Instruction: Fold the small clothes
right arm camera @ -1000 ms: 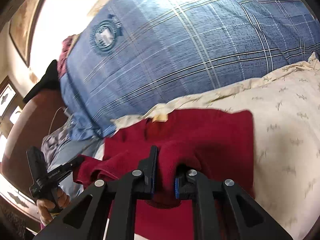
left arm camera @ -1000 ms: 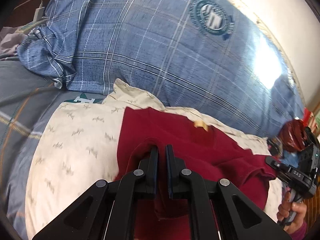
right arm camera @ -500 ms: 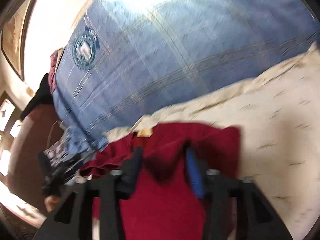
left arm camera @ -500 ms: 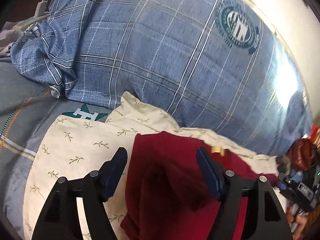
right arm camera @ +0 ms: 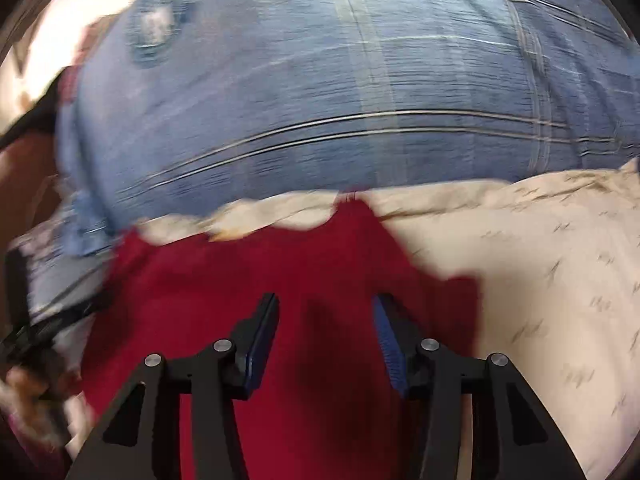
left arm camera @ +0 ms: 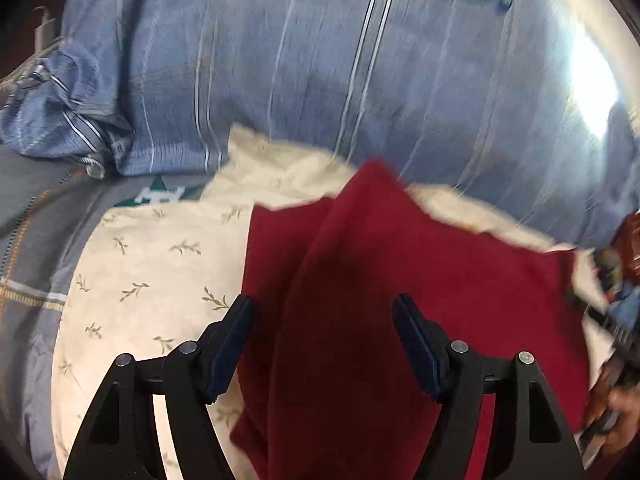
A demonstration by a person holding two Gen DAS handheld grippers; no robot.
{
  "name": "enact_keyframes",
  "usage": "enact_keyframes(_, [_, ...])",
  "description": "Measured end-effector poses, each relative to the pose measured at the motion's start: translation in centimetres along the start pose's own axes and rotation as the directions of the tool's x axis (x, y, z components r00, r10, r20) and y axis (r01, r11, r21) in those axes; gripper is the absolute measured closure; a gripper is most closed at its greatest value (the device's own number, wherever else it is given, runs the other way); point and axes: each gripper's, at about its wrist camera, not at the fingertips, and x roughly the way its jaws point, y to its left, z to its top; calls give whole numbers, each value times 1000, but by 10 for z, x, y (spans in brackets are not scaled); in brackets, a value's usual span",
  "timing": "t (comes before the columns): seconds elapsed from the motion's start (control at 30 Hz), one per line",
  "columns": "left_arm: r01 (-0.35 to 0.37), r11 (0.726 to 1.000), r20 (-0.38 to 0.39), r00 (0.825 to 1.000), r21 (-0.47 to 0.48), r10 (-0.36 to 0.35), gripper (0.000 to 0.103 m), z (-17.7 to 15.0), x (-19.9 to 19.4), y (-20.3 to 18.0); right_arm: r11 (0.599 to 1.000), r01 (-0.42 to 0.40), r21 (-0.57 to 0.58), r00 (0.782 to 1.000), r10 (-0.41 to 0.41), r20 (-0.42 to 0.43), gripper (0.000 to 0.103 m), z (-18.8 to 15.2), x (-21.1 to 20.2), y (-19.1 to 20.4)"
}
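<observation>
A dark red garment (left arm camera: 400,280) lies folded on a cream leaf-print pillow (left arm camera: 160,272), with a raised fold running toward a peak at its far edge. My left gripper (left arm camera: 322,312) is open and empty, its jaws wide apart over the garment's left part. The red garment also shows in the right wrist view (right arm camera: 280,280), flat on the cream pillow (right arm camera: 540,280). My right gripper (right arm camera: 326,308) is open and empty above the garment's middle. Both views are blurred by motion.
A large blue plaid duvet (left arm camera: 320,80) bulges behind the pillow, also in the right wrist view (right arm camera: 340,100). A grey sheet (left arm camera: 36,220) lies at the left. The other hand and its gripper handle show at the edges (left arm camera: 616,380) (right arm camera: 28,344).
Both grippers were shut on the red garment a second ago; both have opened and let it go. The garment has dropped onto the pillow and both grippers have drawn back.
</observation>
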Motion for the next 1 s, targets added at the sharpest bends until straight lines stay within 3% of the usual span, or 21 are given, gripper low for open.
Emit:
enact_keyframes(0.03, [-26, 1000, -16, 1000, 2, 26, 32, 2, 8, -1, 999, 28, 31, 1000, -27, -16, 63, 4, 9, -9])
enact_keyframes(0.1, [-20, 1000, -27, 999, -17, 19, 30, 5, 14, 6, 992, -1, 123, 999, 7, -46, 68, 8, 19, -27])
enact_keyframes(0.2, [28, 999, -17, 999, -42, -29, 33, 4, -4, 19, 994, -2, 107, 1000, 2, 3, 63, 8, -5, -24])
enact_keyframes(0.23, [38, 999, 0, 999, -29, -38, 32, 1, -14, 22, 995, -8, 101, 1000, 6, 25, 56, 5, -20, -20])
enact_keyframes(0.33, [74, 997, 33, 997, 24, -74, 32, -17, -47, 33, 993, -89, 83, 995, 86, 46, 47, -11, -53, -8])
enact_keyframes(0.43, [128, 989, 32, 991, 69, -130, 31, -44, -77, 49, 988, -148, 33, 989, 147, 18, 47, -36, -75, 6])
enact_keyframes(0.53, [185, 978, -11, 983, 101, -184, 31, -72, -95, 62, 993, -117, 0, 993, 117, 9, 47, -61, -87, 11])
enact_keyframes(0.67, [238, 963, -79, 970, 130, -229, 32, -94, -95, 69, 992, -111, 58, 994, 111, 3, 46, -85, -95, -3])
enact_keyframes(0.83, [320, 938, -102, 946, 137, -308, 33, -92, -85, 62, 988, -114, 100, 993, 116, -10, 44, -99, -101, -8])
enact_keyframes(0.9, [323, 937, -111, 944, 132, -310, 34, -89, -76, 62, 990, -111, 87, 994, 112, -6, 43, -100, -101, -5])
enact_keyframes(0.93, [322, 938, -118, 944, 128, -308, 43, -88, -68, 64, 990, -109, 85, 994, 110, -5, 43, -100, -99, -4])
enact_keyframes(0.97, [335, 934, -134, 938, 123, -319, 68, -87, -63, 64, 991, -100, 85, 995, 101, -9, 43, -101, -98, -6])
enact_keyframes(1.0, [339, 933, -145, 936, 123, -321, 77, -86, -60, 63, 992, -90, 88, 996, 92, -13, 42, -101, -96, -7])
